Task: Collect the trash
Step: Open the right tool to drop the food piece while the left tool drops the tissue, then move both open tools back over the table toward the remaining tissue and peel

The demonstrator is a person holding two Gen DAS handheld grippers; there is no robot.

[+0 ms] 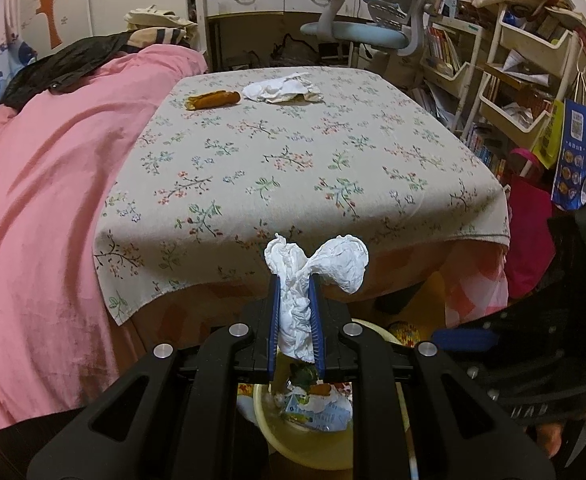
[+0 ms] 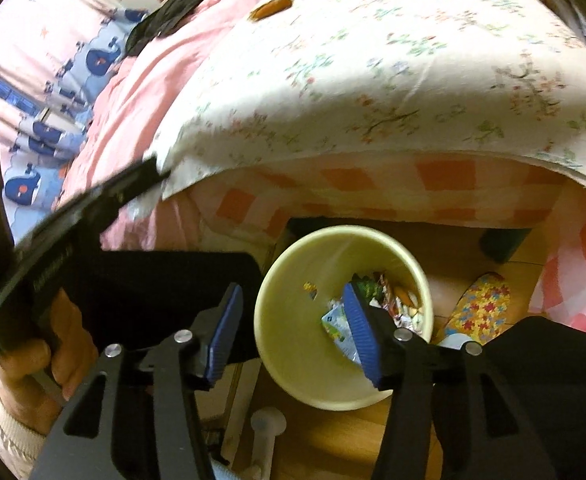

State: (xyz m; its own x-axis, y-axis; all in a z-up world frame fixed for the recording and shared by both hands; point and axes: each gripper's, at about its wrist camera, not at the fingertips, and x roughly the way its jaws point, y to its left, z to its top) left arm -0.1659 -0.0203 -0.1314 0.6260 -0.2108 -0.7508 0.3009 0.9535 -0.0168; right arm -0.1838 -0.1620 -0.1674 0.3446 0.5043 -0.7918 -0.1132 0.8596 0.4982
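The left gripper pinches a crumpled white tissue at lower centre, above the cream waste bin. The right gripper stands spread and empty over that bin, which holds wrappers. On the floral tablecloth, upper centre, lie a brown peel and another tissue.

bin: mostly hidden behind the left gripper | bin contents: too small and blurred to identify, partly covered by a blue pad | flowered cloth: blurred | hand: cut off at left edge
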